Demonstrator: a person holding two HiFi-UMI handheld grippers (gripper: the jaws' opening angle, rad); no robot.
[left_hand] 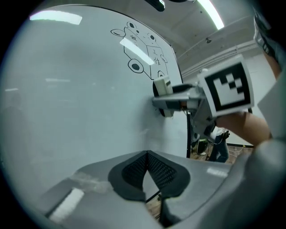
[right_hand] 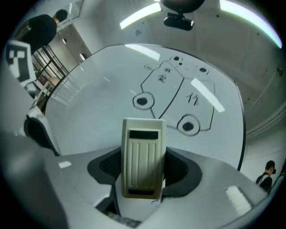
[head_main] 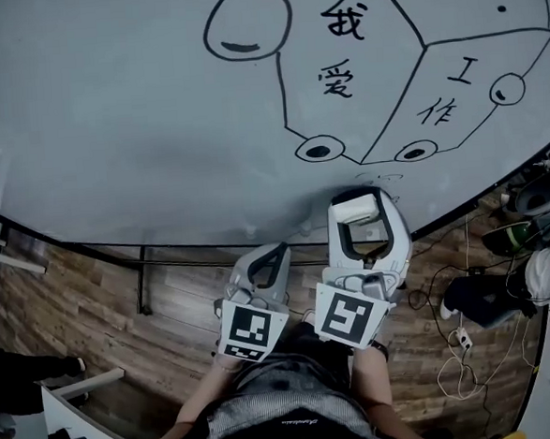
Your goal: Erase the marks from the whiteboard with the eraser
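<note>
Right gripper view: right hand-held gripper (right_hand: 142, 173) clamps a ribbed beige eraser (right_hand: 143, 152) before the glossy whiteboard (right_hand: 96, 105); left hand-held gripper (left_hand: 146, 155) clenched, empty.

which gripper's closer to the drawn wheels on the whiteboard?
Right. The right gripper, shut on the eraser, sits just below the wheels in the head view; the left gripper, shut and empty, hangs lower and further left.

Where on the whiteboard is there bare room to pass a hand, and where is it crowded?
Free: the whiteboard left of the drawn circle, down to its lower edge. Crowded: the right, with the truck-like drawing and characters; the eraser is held below it.
</note>
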